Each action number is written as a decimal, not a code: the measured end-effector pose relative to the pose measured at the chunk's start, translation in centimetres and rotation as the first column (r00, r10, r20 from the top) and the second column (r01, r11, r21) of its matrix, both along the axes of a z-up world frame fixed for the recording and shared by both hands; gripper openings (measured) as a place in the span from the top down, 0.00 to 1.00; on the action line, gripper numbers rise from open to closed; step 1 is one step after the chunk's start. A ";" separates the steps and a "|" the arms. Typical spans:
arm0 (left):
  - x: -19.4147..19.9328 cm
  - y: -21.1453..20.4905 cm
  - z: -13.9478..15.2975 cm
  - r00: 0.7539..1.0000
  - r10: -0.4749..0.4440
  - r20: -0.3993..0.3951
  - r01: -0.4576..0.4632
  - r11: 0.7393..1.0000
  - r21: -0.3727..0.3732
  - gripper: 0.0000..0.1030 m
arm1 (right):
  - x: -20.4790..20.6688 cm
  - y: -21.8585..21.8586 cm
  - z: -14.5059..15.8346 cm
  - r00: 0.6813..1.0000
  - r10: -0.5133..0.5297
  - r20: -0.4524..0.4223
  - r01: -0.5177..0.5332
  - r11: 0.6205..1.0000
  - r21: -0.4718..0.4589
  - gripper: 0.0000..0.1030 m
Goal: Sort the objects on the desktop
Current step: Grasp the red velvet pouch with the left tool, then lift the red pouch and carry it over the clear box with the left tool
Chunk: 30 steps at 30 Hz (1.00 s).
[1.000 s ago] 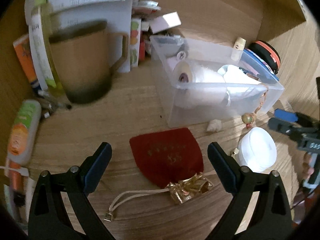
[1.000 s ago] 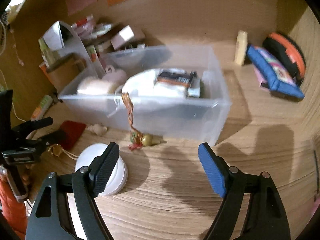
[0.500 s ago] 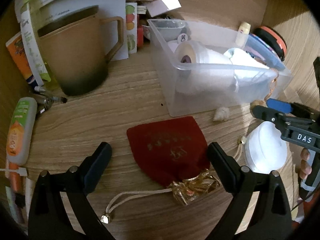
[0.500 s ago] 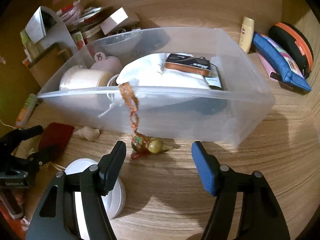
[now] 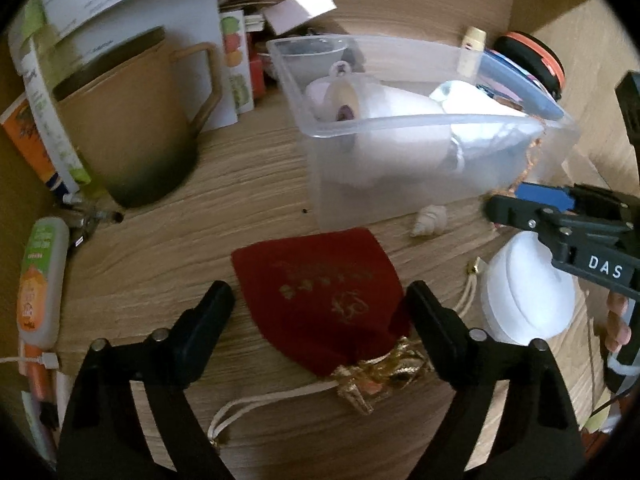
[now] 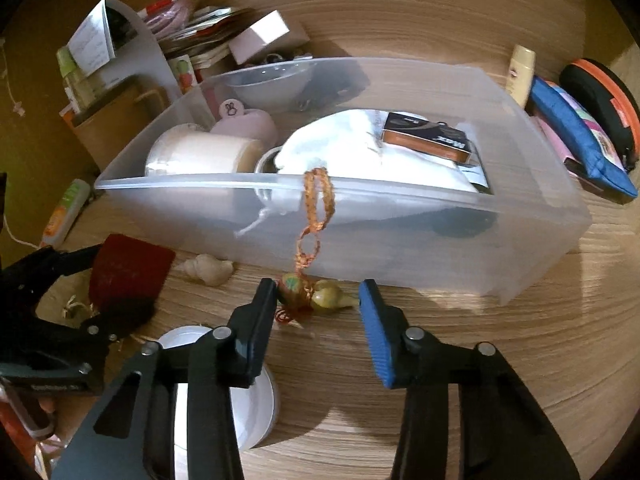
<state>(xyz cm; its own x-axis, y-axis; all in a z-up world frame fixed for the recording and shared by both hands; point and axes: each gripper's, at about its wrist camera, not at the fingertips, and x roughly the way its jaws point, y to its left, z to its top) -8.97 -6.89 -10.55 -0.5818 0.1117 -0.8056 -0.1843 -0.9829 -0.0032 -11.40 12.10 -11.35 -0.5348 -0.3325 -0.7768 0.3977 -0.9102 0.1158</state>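
A red velvet drawstring pouch (image 5: 324, 296) with a gold top lies on the wooden desk between the open fingers of my left gripper (image 5: 320, 308); it also shows in the right wrist view (image 6: 128, 268). My right gripper (image 6: 318, 300) is open around a beaded charm (image 6: 316, 294) whose orange cord (image 6: 316, 200) hangs over the front wall of a clear plastic bin (image 6: 440, 240). The bin (image 5: 400, 168) holds a tape roll, a white cloth bag and a small dark box. A small seashell (image 6: 208, 270) lies between the pouch and the charm.
A white round jar (image 5: 524, 292) sits right of the pouch. A brown mug (image 5: 132, 120), a tube (image 5: 40, 276) and papers stand at the left. A blue pencil case (image 6: 580, 136) and a black-orange case (image 6: 600, 96) lie right of the bin.
Both grippers have moved forward and down. The left now straddles the red pouch. The right has closed in on the beaded charm and narrowed its opening.
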 end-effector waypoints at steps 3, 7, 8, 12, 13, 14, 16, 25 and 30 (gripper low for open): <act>0.2 0.1 0.1 1.000 -0.001 -0.008 0.001 1.000 -0.002 0.26 | 0.1 0.1 0.0 1.000 0.010 -0.002 -0.010 1.000 -0.003 0.62; 0.3 0.6 0.2 0.999 -0.026 -0.021 0.026 1.000 -0.004 0.41 | -0.2 0.2 0.0 1.000 0.020 -0.002 -0.020 1.000 -0.013 0.62; 0.2 0.7 0.3 0.999 -0.024 -0.024 0.023 1.000 -0.009 0.42 | -0.2 0.4 0.0 1.000 0.019 -0.001 -0.019 1.000 -0.021 0.62; 0.3 1.5 0.4 0.998 -0.036 -0.041 0.035 0.999 -0.040 0.52 | -0.2 1.2 0.1 1.000 0.022 0.010 -0.021 0.998 -0.059 0.62; 0.3 1.6 0.4 0.998 -0.035 -0.044 0.033 0.998 -0.050 0.54 | -0.2 1.6 0.2 1.000 0.020 0.006 -0.020 0.998 -0.066 0.62; 0.6 1.9 0.5 0.998 -0.038 -0.050 0.035 0.997 -0.065 0.57 | -0.2 1.8 0.3 1.000 0.018 0.002 -0.018 0.997 -0.073 0.62; 0.9 2.3 0.5 0.997 -0.049 -0.055 0.045 0.996 -0.082 0.61 | -0.1 2.4 0.5 1.000 0.013 -0.001 -0.013 0.995 -0.096 0.62; 2.0 0.3 1.0 0.997 0.044 -0.061 -0.045 0.999 -0.025 0.62 | 0.4 4.1 2.0 0.999 0.013 -0.050 -0.021 0.987 -0.156 0.62; 3.0 -1.0 3.1 0.990 0.082 -0.112 -0.081 0.997 0.014 0.62 | 0.6 5.1 2.6 0.998 0.005 -0.067 -0.017 0.984 -0.176 0.62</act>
<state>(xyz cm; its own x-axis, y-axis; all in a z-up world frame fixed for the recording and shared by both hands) -5.99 -7.88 -7.50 -0.6758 0.0672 -0.7340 -0.1031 -0.9947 0.0039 -10.80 17.23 -8.78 -0.5785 -0.4672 -0.6687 0.4196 -0.8734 0.2473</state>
